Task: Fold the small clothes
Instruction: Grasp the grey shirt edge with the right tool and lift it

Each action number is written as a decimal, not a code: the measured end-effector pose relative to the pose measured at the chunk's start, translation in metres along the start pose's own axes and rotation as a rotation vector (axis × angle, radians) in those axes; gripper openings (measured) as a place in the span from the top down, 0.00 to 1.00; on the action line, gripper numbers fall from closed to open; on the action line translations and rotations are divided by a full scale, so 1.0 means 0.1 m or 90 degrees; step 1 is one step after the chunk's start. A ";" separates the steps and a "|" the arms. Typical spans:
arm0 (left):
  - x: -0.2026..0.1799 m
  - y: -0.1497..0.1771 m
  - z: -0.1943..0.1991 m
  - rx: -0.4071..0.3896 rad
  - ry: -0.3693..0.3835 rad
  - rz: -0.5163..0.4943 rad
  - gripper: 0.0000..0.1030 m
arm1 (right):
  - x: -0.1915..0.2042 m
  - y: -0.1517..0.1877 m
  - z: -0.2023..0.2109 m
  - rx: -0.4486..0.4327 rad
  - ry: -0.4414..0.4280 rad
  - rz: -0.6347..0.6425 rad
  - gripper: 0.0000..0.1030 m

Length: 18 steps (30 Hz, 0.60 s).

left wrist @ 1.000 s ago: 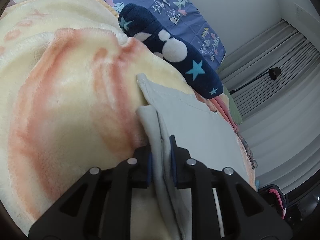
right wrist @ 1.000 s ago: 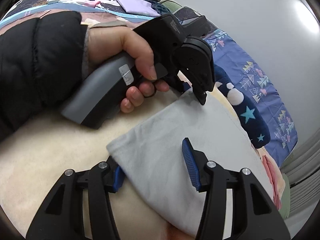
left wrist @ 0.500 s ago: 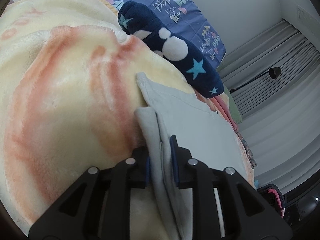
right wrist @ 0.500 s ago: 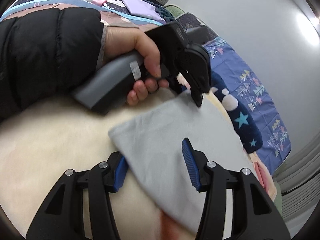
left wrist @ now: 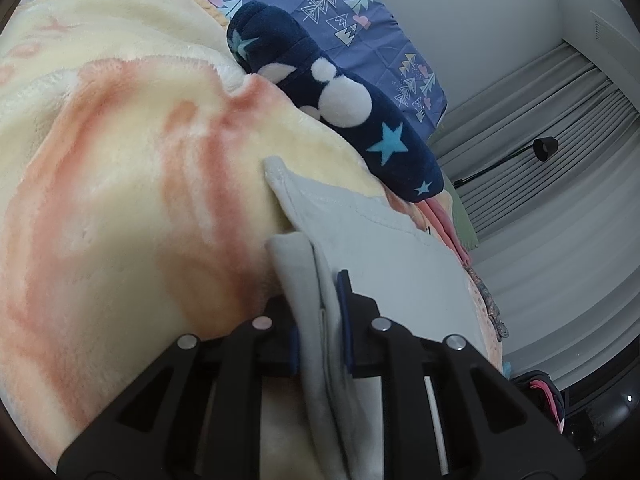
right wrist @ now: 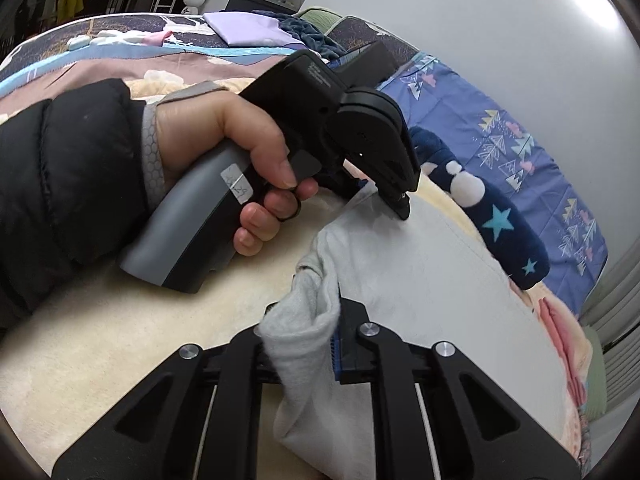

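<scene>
While both grippers (left wrist: 318, 320) (right wrist: 300, 344) are pinching the grey cloth (right wrist: 420, 300) at lower centre, uneven pulling is risking a crooked fold.

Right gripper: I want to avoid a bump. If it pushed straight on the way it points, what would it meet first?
The right gripper, shut on the grey cloth, would probably meet the left gripper, pinching the same cloth's far edge. Depth is hard to judge.

Count: 1 grey garment (right wrist: 420, 280), 2 grippers (left (left wrist: 320, 328), right (right wrist: 304, 344)), 1 cream-and-orange fleece blanket (left wrist: 132, 184), 1 navy star-print plush (left wrist: 344, 104), 1 blue tree-print sheet (left wrist: 340, 12).
</scene>
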<state>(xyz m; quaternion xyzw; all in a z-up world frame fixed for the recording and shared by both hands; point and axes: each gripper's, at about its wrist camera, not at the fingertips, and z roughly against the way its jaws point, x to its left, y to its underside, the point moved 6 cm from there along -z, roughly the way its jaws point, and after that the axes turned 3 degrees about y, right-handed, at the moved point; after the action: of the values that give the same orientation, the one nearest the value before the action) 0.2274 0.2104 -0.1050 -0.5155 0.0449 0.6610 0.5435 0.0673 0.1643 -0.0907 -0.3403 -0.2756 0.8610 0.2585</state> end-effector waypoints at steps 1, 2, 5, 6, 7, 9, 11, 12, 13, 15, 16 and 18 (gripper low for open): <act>0.00 0.00 0.00 -0.001 -0.002 -0.001 0.86 | 0.00 0.00 0.00 0.000 -0.002 -0.004 0.89; 0.00 0.00 0.00 -0.001 -0.003 -0.002 0.87 | 0.00 -0.01 0.01 0.000 -0.004 -0.009 0.89; 0.00 0.00 0.00 -0.004 -0.009 -0.005 0.88 | -0.05 -0.02 0.05 -0.002 -0.027 -0.043 0.89; 0.00 0.00 0.00 -0.005 -0.009 -0.005 0.88 | -0.10 -0.03 0.08 -0.007 -0.051 -0.072 0.89; 0.01 0.00 0.00 -0.006 -0.008 -0.004 0.89 | -0.19 -0.03 0.10 -0.011 -0.078 -0.109 0.89; 0.00 -0.02 0.01 -0.008 -0.008 0.001 0.90 | -0.42 -0.03 0.16 -0.021 -0.144 -0.204 0.90; -0.07 -0.05 0.05 -0.017 -0.008 -0.003 0.91 | -0.63 -0.01 0.19 -0.028 -0.188 -0.270 0.90; -0.11 -0.07 0.06 -0.022 -0.007 -0.006 0.91 | -0.71 -0.01 0.21 -0.033 -0.200 -0.290 0.90; -0.19 -0.11 0.08 -0.027 -0.006 -0.012 0.91 | -0.76 -0.02 0.25 -0.040 -0.201 -0.298 0.90; -0.32 -0.16 0.09 -0.030 -0.015 -0.028 0.91 | -0.82 -0.03 0.33 -0.056 -0.200 -0.304 0.90; -0.40 -0.18 0.09 -0.030 -0.022 -0.036 0.91 | -0.84 -0.03 0.37 -0.062 -0.200 -0.306 0.90; -0.52 -0.22 0.09 -0.029 -0.035 -0.047 0.91 | -0.89 -0.02 0.43 -0.073 -0.201 -0.312 0.90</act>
<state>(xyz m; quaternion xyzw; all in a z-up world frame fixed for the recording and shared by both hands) 0.2325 0.1897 -0.0520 -0.5104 -0.0041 0.6553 0.5568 0.0925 0.0968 -0.0233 -0.1396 -0.4346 0.7983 0.3928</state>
